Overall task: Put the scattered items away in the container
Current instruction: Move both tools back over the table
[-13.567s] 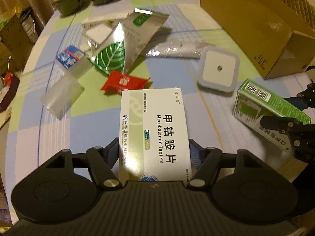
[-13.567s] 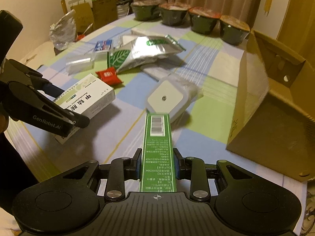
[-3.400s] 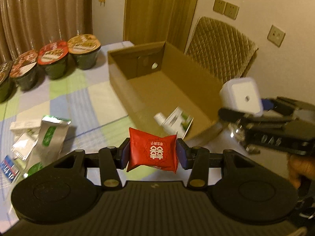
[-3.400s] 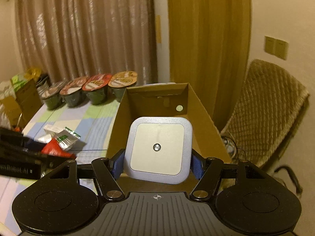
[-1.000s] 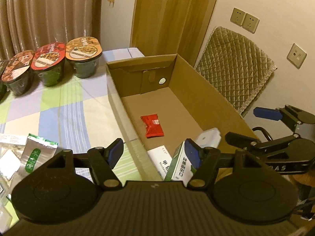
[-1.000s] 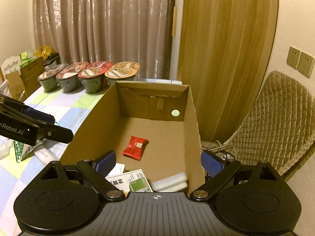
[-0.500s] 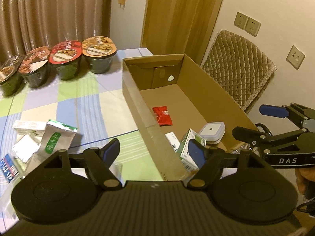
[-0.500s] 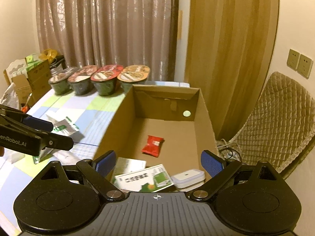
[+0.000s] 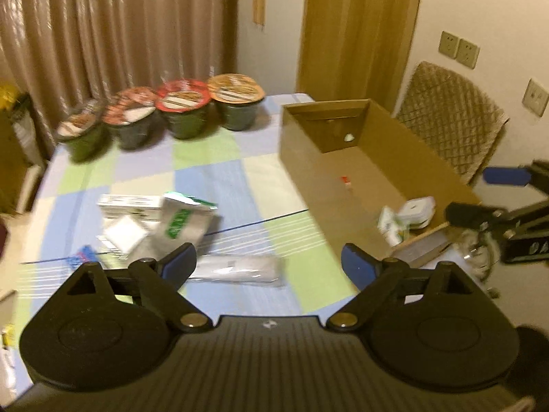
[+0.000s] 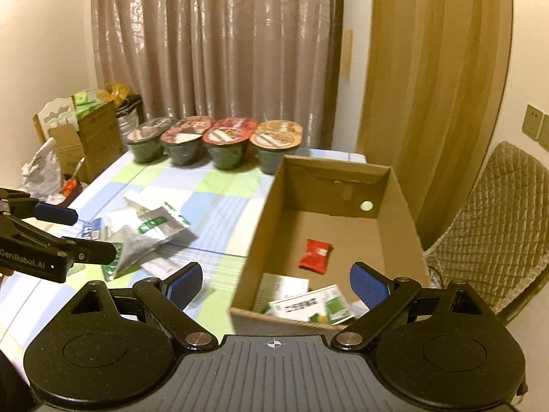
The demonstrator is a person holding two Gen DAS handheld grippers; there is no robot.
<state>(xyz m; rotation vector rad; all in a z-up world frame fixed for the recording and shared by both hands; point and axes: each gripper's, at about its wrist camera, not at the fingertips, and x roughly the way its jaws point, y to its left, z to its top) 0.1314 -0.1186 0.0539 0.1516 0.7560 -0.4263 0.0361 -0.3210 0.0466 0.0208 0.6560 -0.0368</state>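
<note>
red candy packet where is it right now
In the right wrist view the red candy packet lies on the floor of the cardboard box, mid-box, beyond the white and green medicine boxes at its near end.

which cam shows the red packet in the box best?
Right wrist: the red packet lies unobstructed on the box floor, sharp enough to show its print. Left wrist shows only a small blurred red sliver past the box wall.

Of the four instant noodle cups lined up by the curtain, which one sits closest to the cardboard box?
The orange-lidded cup, at the right end of the row. It stands just behind the cardboard box; the other three have red or darker lids and stand further left.
</note>
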